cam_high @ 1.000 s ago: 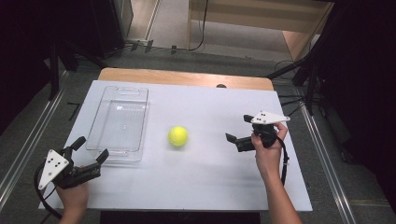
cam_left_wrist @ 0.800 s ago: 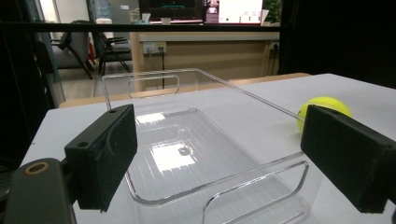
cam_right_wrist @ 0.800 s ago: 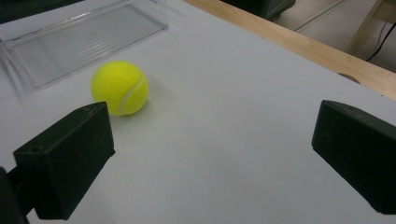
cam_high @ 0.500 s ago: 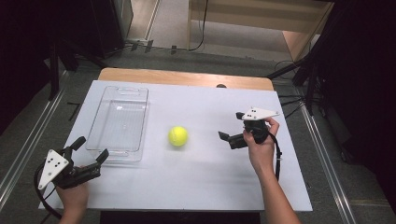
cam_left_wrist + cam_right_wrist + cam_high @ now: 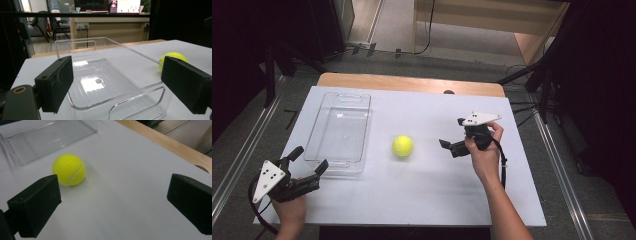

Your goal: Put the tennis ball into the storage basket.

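Right tool (image 5: 449,145), jaws spread wide and empty, has moved in closer to the yellow felt tennis ball (image 5: 402,146) sitting just beside the clear plastic rectangular tray (image 5: 339,165), likely lining up a grab; left tool (image 5: 307,167) unchanged, open near the tray.

Grey floor (image 5: 392,20) at 12 o'clock, pale wooden cabinet (image 5: 492,15) at 1 o'clock, black cables (image 5: 429,30) trailing over floor, dark surroundings at 3 and 9 o'clock, metal rails (image 5: 242,155) flanking the white surface (image 5: 422,200), chairs (image 5: 50,25) and wooden counter (image 5: 112,27) beyond.
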The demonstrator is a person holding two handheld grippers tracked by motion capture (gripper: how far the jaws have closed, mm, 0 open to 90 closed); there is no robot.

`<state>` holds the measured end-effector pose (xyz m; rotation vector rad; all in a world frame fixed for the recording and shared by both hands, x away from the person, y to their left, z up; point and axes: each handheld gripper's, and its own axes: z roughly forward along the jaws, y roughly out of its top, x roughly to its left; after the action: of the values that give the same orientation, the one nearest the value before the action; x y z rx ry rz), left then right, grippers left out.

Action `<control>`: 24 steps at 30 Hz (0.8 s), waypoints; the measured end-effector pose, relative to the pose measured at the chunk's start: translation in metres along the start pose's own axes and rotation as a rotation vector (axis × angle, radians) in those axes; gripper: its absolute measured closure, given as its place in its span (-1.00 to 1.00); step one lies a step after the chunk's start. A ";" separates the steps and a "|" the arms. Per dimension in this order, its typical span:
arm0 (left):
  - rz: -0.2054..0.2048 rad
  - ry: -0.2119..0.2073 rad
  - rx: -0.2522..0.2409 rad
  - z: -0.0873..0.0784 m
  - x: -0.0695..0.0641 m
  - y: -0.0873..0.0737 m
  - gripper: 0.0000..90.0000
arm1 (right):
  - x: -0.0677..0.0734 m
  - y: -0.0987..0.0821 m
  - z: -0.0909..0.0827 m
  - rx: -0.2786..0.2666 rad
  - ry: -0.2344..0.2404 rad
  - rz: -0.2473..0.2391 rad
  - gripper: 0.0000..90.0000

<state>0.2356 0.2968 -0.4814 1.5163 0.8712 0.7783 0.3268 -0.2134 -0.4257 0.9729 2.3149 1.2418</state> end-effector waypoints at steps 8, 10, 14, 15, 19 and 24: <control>0.000 -0.001 -0.001 0.000 0.000 0.000 -0.75 | 0.002 0.005 0.008 0.021 0.015 -0.007 -1.00; 0.000 -0.001 -0.001 0.000 0.000 0.000 -0.75 | 0.004 0.007 0.011 0.023 0.018 -0.008 -1.00; 0.000 -0.001 0.000 0.000 0.000 0.000 -0.75 | 0.005 0.010 0.014 0.029 0.025 -0.022 -1.00; -0.001 -0.002 -0.001 0.000 0.000 0.000 -0.75 | 0.005 0.013 0.016 0.035 0.029 -0.029 -1.00; -0.001 -0.002 -0.001 0.000 0.000 0.000 -0.75 | 0.006 0.016 0.019 0.035 0.035 -0.028 -1.00; -0.002 -0.003 -0.002 0.000 0.000 0.000 -0.75 | 0.009 0.022 0.026 0.049 0.049 -0.039 -1.00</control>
<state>0.2358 0.2966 -0.4814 1.5148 0.8694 0.7755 0.3448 -0.1832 -0.4220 0.9180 2.4009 1.2112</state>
